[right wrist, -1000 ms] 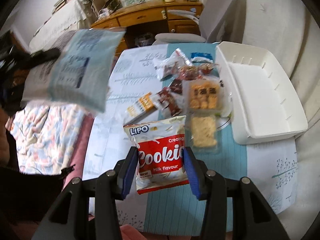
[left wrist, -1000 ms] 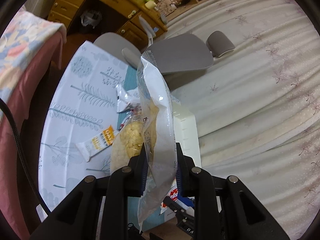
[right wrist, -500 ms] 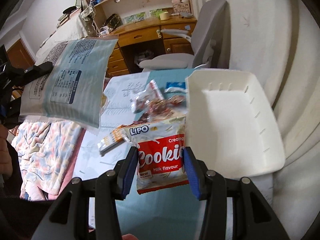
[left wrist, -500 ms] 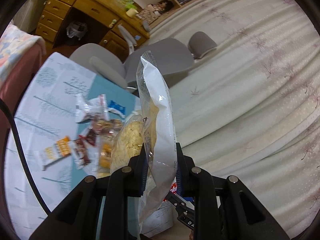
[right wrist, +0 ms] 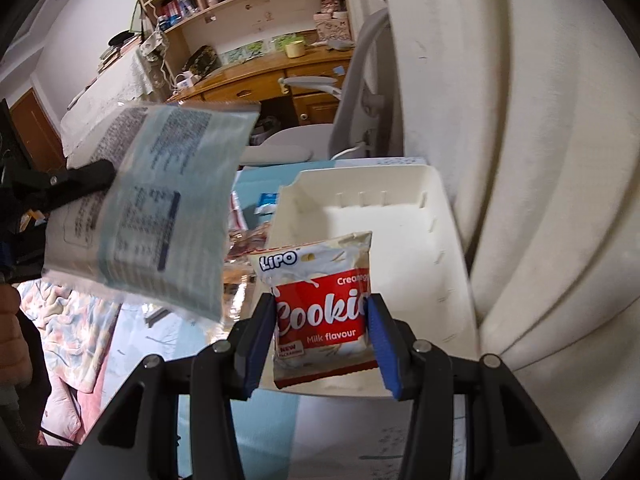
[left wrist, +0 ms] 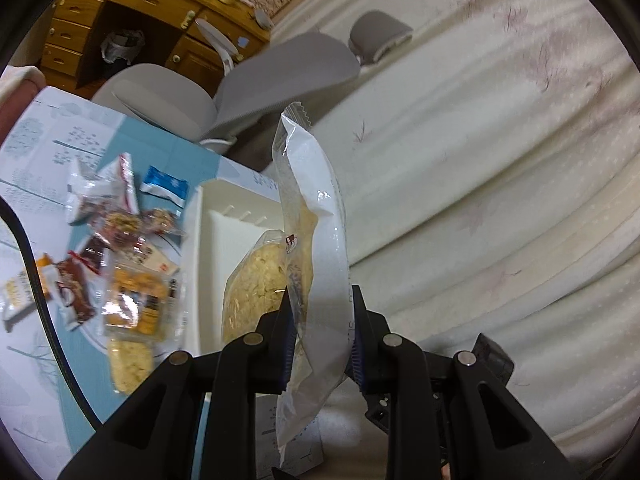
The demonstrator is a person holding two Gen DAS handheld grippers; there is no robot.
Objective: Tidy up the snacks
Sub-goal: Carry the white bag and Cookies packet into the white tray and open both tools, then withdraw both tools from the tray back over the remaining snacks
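My left gripper (left wrist: 320, 320) is shut on a clear snack bag (left wrist: 316, 248) with pale crumbly snacks, held upright in the air over the near part of the white bin (left wrist: 224, 216). From the right wrist view this bag (right wrist: 156, 208) hangs at the left, label side showing. My right gripper (right wrist: 322, 320) is shut on a red and white Lipo cookie pack (right wrist: 320, 312), held above the near end of the empty white bin (right wrist: 448, 248). A pile of several small snack packs (left wrist: 120, 276) lies on the table left of the bin.
The table has a blue and white patterned cloth (left wrist: 40, 152). A grey office chair (left wrist: 248, 84) stands behind it, a wooden desk (right wrist: 256, 76) beyond. A cream curtain (right wrist: 520, 160) hangs close on the right. A floral blanket (right wrist: 76, 336) lies at the left.
Both grippers have moved right with their packs, from above the snack pile and cloth to above the white bin. The bin now fills the middle of both views.
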